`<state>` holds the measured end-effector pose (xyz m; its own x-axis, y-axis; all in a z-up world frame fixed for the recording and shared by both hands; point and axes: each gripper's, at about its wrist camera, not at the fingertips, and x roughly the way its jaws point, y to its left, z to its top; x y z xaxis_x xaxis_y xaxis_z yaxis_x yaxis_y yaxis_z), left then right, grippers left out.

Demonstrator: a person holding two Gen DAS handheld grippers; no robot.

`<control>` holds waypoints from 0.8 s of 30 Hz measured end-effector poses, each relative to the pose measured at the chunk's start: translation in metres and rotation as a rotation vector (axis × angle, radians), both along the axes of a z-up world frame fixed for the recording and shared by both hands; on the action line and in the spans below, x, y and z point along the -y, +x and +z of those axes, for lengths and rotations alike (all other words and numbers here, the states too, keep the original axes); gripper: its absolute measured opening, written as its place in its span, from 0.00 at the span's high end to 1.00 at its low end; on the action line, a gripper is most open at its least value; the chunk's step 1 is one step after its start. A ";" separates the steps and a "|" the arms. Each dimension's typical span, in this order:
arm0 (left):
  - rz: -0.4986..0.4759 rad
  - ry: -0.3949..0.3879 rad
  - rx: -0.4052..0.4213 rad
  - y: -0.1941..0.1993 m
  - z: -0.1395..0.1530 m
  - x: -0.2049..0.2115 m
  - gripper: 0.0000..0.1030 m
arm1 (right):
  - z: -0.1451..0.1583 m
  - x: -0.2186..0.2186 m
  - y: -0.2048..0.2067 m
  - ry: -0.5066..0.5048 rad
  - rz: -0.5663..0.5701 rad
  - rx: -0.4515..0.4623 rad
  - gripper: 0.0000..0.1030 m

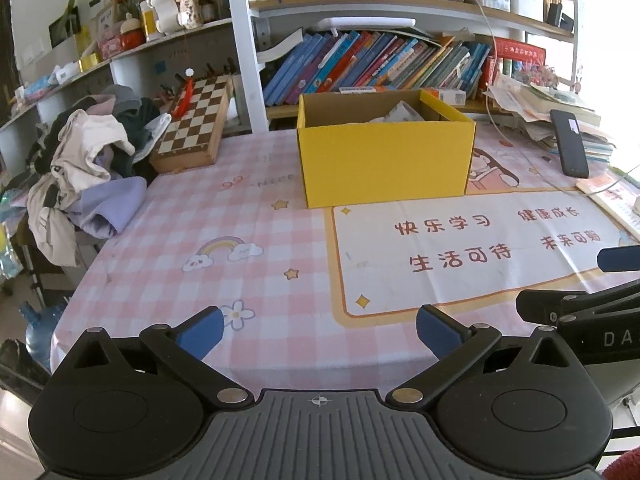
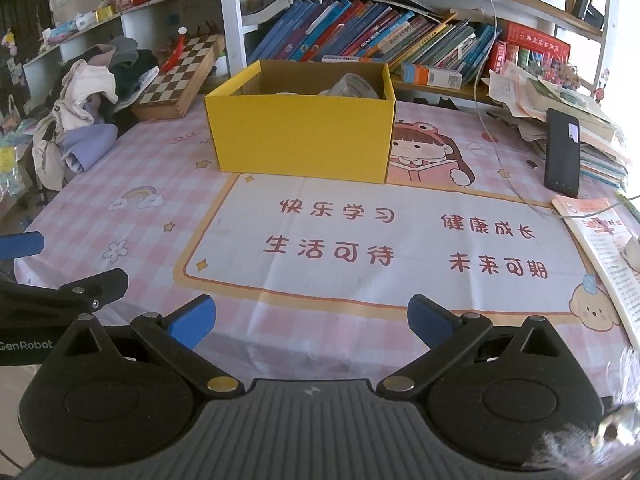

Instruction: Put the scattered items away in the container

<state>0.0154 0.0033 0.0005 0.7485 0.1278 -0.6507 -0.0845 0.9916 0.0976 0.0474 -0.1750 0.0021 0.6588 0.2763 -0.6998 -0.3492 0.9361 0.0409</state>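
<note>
A yellow cardboard box [image 1: 384, 160] [image 2: 304, 136] stands open-topped on the pink checked tablecloth [image 1: 224, 232] [image 2: 152, 168], toward the back of the table. Pale wrapped items [image 1: 402, 114] [image 2: 354, 86] lie inside it; what they are is unclear. My left gripper [image 1: 320, 332] hovers open over the near table edge, nothing between its blue pads [image 1: 202, 334]. My right gripper [image 2: 312, 320] is likewise open and holds nothing, well short of the box. Each gripper shows at the edge of the other's view: the right gripper [image 1: 580, 312], the left gripper [image 2: 64, 284].
A chessboard box [image 1: 196, 124] [image 2: 180, 76] and a heap of clothes [image 1: 88, 168] [image 2: 88, 120] sit at the left. A black phone [image 1: 570, 144] [image 2: 564, 152], stacked papers and a booklet [image 2: 600, 240] crowd the right. Bookshelves [image 1: 380, 64] stand behind the table.
</note>
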 end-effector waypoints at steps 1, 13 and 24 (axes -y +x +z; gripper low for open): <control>0.001 -0.001 0.000 -0.001 0.000 0.000 0.00 | 0.000 0.000 -0.001 0.000 0.001 0.001 0.00; 0.013 -0.008 0.005 -0.004 0.000 -0.004 0.00 | 0.000 -0.003 -0.003 -0.012 0.013 0.001 0.00; 0.007 -0.021 0.008 -0.002 0.000 -0.006 0.00 | 0.000 -0.006 -0.005 -0.030 0.028 0.006 0.00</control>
